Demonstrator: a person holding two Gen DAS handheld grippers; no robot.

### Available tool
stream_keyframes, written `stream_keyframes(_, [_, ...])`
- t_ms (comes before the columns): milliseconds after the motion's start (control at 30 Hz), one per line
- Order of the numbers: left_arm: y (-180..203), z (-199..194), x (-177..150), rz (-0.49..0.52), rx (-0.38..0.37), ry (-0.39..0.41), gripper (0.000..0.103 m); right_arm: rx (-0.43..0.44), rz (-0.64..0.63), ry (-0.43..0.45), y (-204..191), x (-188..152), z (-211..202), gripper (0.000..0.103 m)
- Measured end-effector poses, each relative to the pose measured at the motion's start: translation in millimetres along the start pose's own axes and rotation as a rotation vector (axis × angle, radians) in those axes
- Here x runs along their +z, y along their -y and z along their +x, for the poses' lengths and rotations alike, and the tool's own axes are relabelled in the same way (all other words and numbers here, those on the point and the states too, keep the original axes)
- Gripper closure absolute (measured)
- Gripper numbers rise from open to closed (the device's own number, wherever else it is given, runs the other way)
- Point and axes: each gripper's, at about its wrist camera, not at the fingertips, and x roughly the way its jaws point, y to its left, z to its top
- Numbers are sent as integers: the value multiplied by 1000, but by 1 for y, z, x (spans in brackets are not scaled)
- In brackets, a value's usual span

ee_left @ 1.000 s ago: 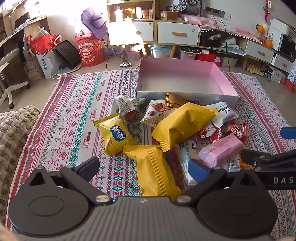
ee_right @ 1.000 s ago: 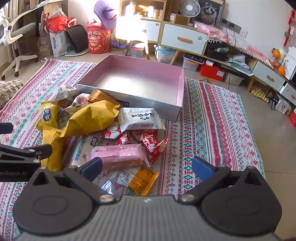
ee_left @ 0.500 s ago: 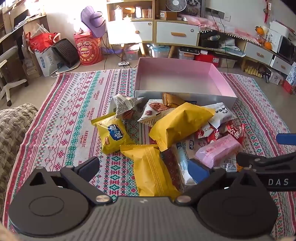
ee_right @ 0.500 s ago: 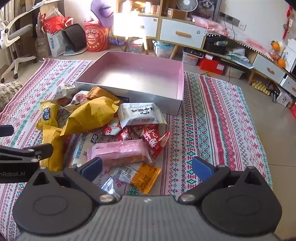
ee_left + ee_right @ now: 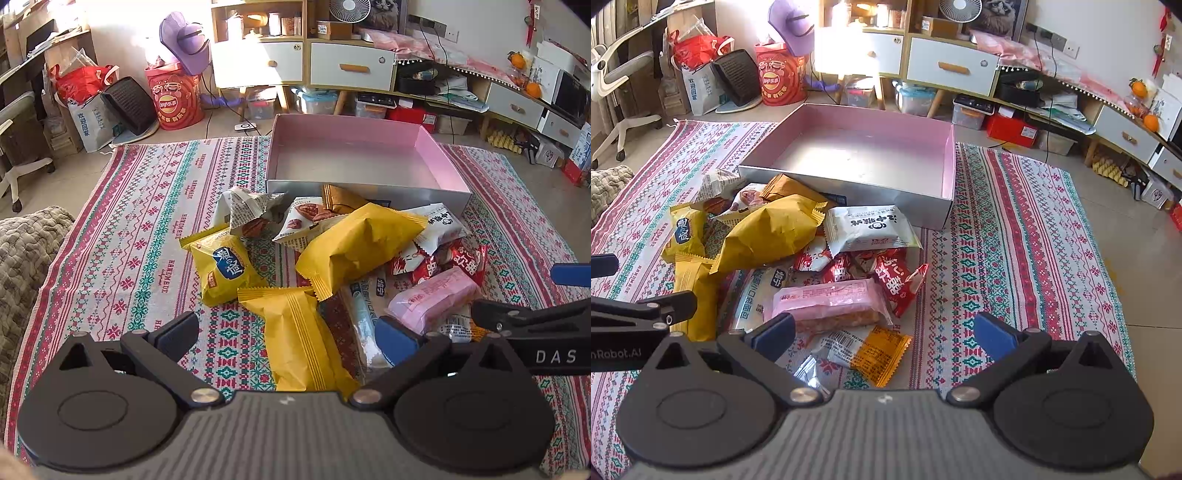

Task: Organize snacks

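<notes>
Although both cameras have drawn back a little, the snack pile (image 5: 351, 258) lies untouched against the near wall of the pink box (image 5: 436, 146), so sorting has not begun. Nearest, the pink packet (image 5: 827, 304) lies flat, long axis left to right. Left gripper (image 5: 288, 334) and right gripper (image 5: 884, 336) hang spread wide, empty.

Snack packets (image 5: 358, 243) heaped before empty pink box (image 5: 365, 155), on rug
</notes>
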Motion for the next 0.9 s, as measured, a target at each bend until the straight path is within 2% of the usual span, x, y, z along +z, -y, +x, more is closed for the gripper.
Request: stream_keyframes(900, [-1, 3, -1, 4, 10, -13, 0, 0, -3, -2, -1, -1, 1, 0])
